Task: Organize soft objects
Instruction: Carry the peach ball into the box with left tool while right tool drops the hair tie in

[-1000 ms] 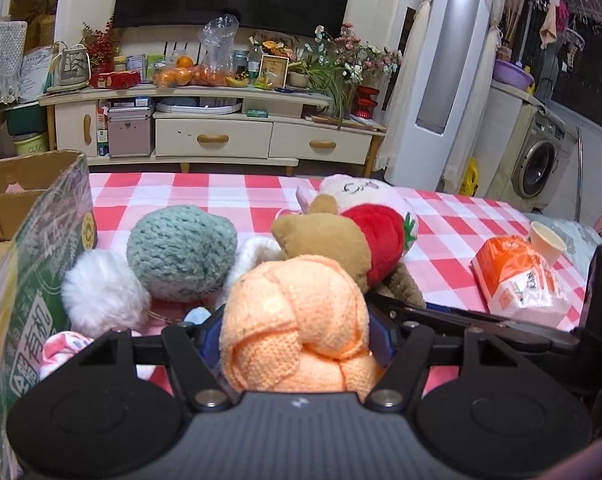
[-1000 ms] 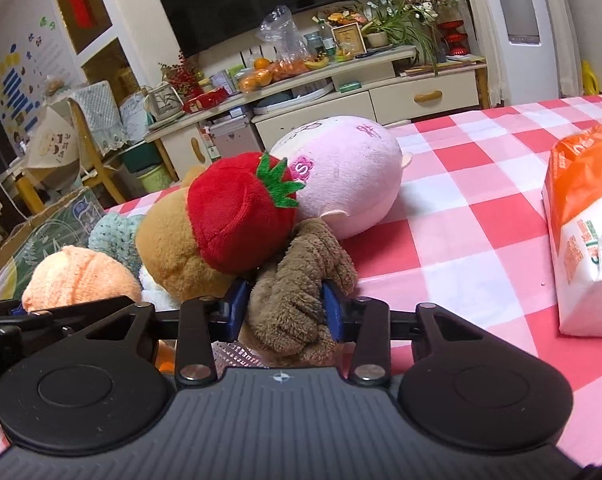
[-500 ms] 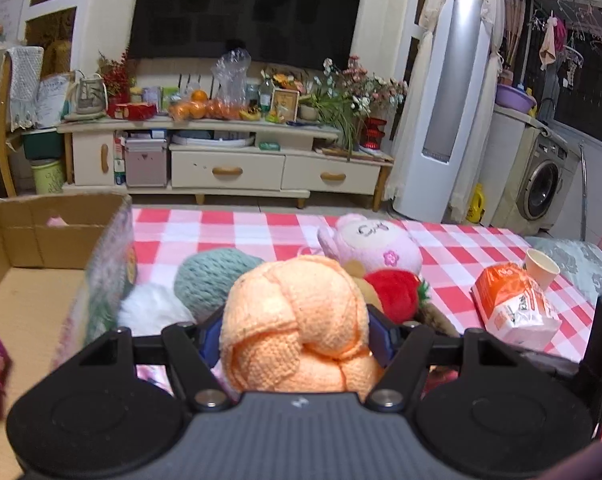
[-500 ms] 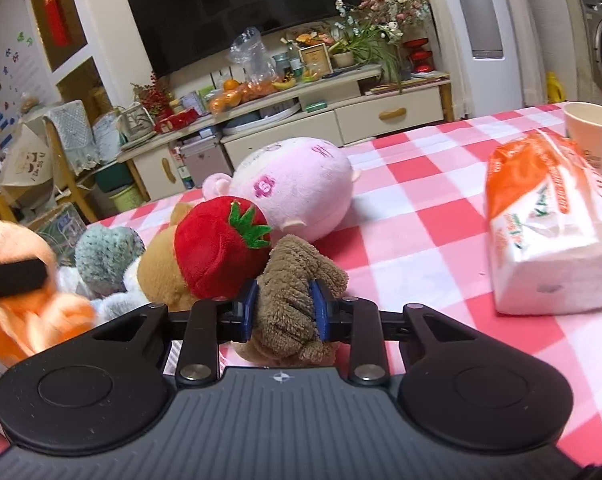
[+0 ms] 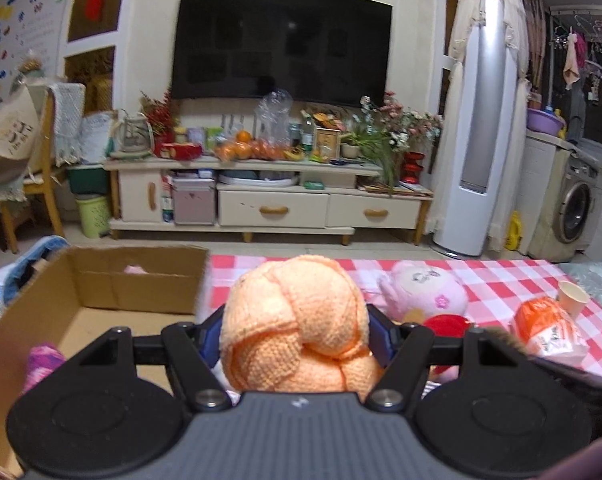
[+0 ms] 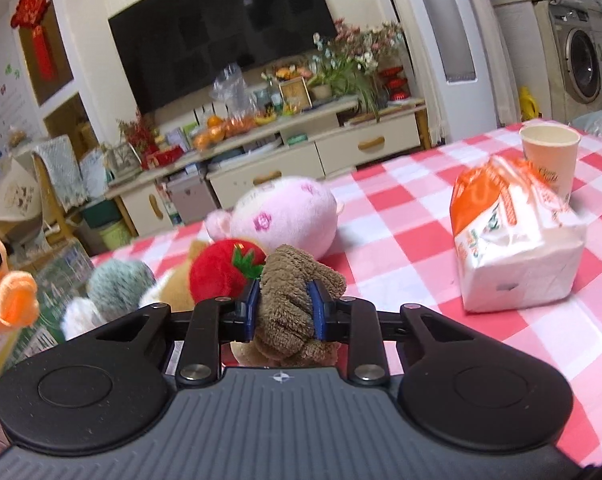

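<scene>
My left tongs (image 5: 295,338) grip the orange knitted ball (image 5: 297,320) beside the cardboard box (image 5: 101,280). My right tongs (image 6: 283,312) clamp the brown plush limb (image 6: 291,304) above the table (image 6: 441,216)

The box (image 5: 113,292) sat on the left side of the table (image 6: 429,216). A small soft thing (image 5: 45,364) lay inside it, near the front. A knit ball (image 5: 297,328) hung just right of the box. The pig toy (image 6: 285,216) lay in the middle of the table. A strawberry toy (image 6: 221,272) lay in front of it, and a fuzzy ball (image 6: 121,284) lay left of that. The tissue pack (image 6: 513,236) lay on the right. The cup (image 6: 549,156) stood just behind it.
</scene>
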### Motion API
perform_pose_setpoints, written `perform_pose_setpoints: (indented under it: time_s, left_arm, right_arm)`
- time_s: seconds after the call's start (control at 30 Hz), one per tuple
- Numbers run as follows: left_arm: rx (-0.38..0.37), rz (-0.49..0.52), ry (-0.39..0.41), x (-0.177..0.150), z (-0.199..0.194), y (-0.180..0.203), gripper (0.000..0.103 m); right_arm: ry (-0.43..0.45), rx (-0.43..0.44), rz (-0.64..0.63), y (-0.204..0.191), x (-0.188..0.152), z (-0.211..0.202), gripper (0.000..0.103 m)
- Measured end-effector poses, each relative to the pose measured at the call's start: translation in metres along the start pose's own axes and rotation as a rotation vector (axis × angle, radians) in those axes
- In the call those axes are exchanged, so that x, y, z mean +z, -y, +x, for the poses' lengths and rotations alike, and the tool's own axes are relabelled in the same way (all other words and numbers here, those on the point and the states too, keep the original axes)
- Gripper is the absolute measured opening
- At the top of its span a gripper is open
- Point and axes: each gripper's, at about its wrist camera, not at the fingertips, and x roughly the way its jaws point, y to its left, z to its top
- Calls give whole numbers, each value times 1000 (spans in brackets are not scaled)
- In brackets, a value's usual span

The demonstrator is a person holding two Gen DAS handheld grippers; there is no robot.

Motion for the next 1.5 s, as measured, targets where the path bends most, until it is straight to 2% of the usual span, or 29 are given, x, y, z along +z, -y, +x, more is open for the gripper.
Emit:
perform_pose_setpoints:
  time_s: [0.23,0.37,0.63,0.9,1.2,1.5]
  left_arm:
    - [101,20,21,5,-8,-18,68]
    - [164,25,33,9,-11,-32,68]
    - [283,6,37,15,-15,-59,68]
    - [363,-31,17,17,-18,-85,69]
    - [406,-59,14,17,-26,-110,69]
    - [436,-75,-1,15,-30,-125,70]
  right_arm:
    - [58,80,19,-17,15,-21,33]
    - [69,145,-14,-44,22,-28,33]
    - [27,319,-86,-113,23,-29,33]
    - [-54,464,-164,-174,13,-15,33]
    - [-125,508,-228,-215,-7,2,33]
    - [-174,516,-256,-230,-21,4,34]
